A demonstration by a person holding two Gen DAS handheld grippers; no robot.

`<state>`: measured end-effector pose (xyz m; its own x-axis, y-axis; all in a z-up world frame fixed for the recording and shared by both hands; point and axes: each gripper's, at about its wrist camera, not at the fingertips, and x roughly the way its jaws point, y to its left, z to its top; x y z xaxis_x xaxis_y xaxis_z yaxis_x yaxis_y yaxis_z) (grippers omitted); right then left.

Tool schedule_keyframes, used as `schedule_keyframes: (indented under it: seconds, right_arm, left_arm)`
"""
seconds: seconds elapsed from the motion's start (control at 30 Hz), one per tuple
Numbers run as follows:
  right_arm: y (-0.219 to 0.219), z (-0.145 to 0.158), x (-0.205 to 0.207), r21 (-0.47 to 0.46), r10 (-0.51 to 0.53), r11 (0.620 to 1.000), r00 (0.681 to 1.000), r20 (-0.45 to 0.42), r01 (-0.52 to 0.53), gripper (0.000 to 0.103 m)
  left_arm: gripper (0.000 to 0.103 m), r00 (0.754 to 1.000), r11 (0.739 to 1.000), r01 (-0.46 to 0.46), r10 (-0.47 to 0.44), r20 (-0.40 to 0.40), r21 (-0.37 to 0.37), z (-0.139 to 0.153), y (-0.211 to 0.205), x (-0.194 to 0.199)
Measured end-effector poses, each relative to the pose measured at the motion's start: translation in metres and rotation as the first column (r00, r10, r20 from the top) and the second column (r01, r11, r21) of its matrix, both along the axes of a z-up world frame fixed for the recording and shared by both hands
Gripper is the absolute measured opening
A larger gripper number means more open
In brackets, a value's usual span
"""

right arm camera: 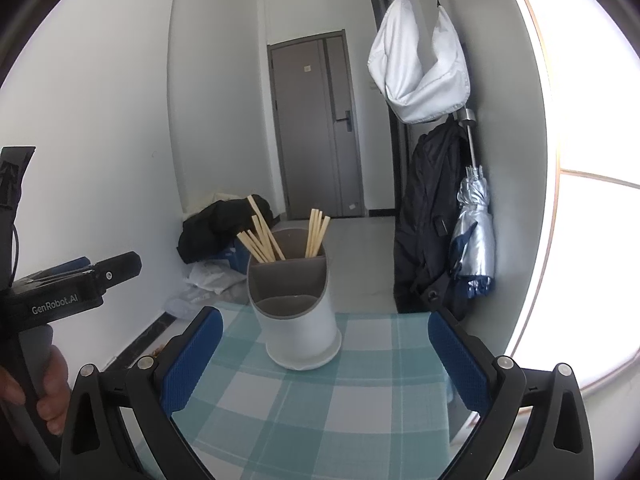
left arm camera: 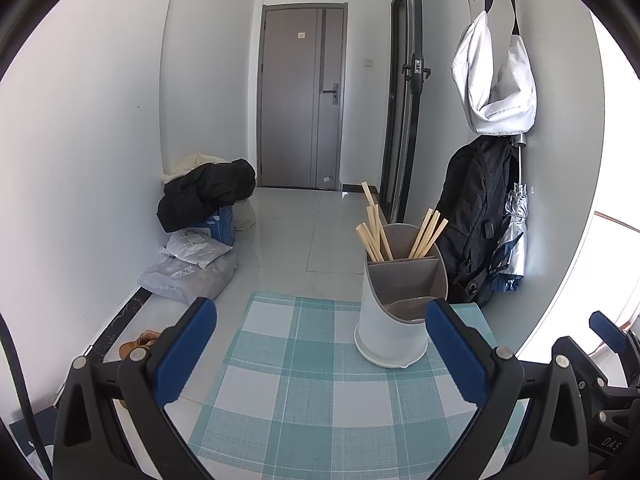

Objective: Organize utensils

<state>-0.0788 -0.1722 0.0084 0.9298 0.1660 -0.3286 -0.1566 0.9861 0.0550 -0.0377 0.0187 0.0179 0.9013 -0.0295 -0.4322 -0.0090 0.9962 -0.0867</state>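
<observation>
One utensil holder with three compartments, near the table's far edge. Roughly ten wooden chopsticks: about six in the far left compartment, four in the far right. One checked placemat. Two grippers.

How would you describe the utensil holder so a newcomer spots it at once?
Find the checked teal cloth on the table; the holder stands at its far end. It is the only white cylinder there, with a grey divided insert and wooden chopsticks fanning out of its two rear compartments.
</observation>
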Motion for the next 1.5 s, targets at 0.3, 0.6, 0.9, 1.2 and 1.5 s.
schedule_keyframes:
  seconds: [0.3,0.6,0.9,1.2,1.5]
  right_arm:
    - [-0.0012,0.0014,-0.0021,0.006,-0.003,1.0,1.0,0.006,0.002,0.103]
    - [-0.0021,0.0021,-0.0024,0.009,-0.006,1.0,1.0,0.005,0.006,0.103]
    - [-0.0013,0.0026,-0.003,0.005,-0.005,1.0,1.0,0.009,0.005,0.103]
    - [0.0003,0.0017,-0.003,0.005,-0.004,1.0,1.0,0.007,0.004,0.103]
    - [0.0006,0.0023,-0.0027,0.004,-0.007,1.0,1.0,0.006,0.007,0.103]
  left_arm:
    - [0.102,1.0,1.0,0.002,-0.003,-0.012,-0.009,-0.0018,0.0016,0.0006]
    - [0.102,1.0,0.999,-0.014,0.013,0.009,0.029,-0.0001,-0.0016,-0.0021]
    - [0.102,1.0,0.998,-0.006,0.005,0.021,0.054,0.0004,-0.0041,-0.0032]
    - [0.102,1.0,0.999,-0.009,0.009,-0.002,0.05,-0.0017,-0.0049,-0.0009]
    - [0.102,1.0,0.999,-0.014,0.014,-0.021,0.032,-0.0026,-0.0025,0.0022]
